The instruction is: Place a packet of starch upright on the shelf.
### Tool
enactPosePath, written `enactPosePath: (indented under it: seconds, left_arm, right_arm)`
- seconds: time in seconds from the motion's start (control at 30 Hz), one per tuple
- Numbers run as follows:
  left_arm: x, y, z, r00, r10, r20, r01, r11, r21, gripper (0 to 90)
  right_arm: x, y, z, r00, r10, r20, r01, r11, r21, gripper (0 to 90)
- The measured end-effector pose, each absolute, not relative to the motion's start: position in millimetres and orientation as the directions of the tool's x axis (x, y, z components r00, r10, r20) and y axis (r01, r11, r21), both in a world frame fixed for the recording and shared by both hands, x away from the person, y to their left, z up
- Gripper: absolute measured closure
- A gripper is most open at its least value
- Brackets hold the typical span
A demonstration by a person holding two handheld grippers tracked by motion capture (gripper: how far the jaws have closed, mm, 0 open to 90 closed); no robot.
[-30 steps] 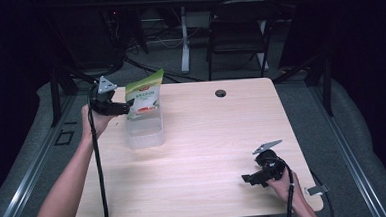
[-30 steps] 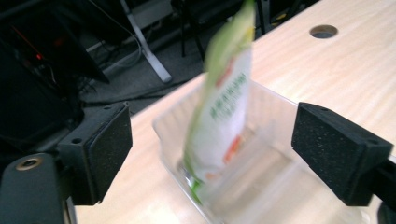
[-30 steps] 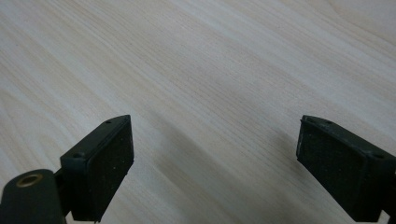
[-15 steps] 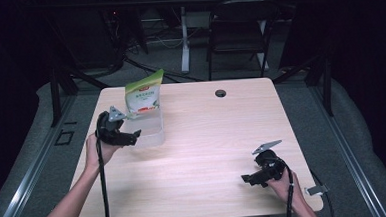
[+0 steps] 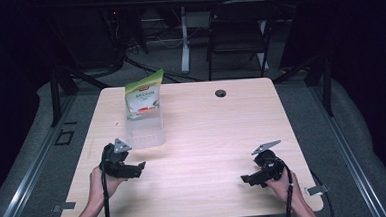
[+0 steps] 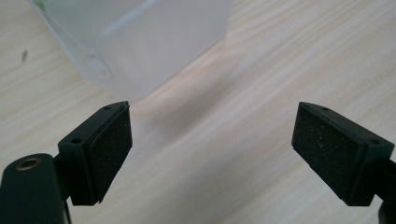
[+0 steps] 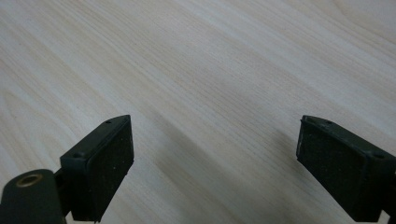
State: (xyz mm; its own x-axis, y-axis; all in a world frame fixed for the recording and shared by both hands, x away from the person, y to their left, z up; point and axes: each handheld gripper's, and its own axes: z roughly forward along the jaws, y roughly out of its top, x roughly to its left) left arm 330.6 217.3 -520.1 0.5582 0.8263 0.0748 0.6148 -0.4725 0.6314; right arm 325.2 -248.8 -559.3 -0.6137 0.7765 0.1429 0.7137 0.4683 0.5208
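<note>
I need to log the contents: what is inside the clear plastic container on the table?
A green-topped pouch stands upright in the clear plastic container. Its lower part is blurred by the frosted wall; anything beneath it cannot be made out.

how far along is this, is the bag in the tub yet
Done: the green and white snack bag stands upright in the clear plastic tub on the wooden table. In hand: nothing; the left gripper and right gripper are open. Nothing visibly left.

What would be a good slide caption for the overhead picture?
A green-and-white pouch stands in a clear plastic container on a light wooden table; open left gripper and right gripper rest apart.
</note>
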Motion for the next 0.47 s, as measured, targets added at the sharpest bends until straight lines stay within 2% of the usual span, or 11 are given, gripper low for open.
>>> enactPosePath:
  seconds: [0.2,0.47]
  left_arm:
    - [316,217,-537,0.563,0.826,0.039,0.653,-0.473,0.591,10.5]
    - [320,216,-546,0.554,0.828,0.086,0.664,-0.502,0.554,6.5]
  right_arm:
    - [324,-249,-559,-0.621,0.770,0.144,0.710,0.476,0.519,10.5]
    - [324,-249,-558,-0.623,0.770,0.134,0.706,0.480,0.522,10.4]
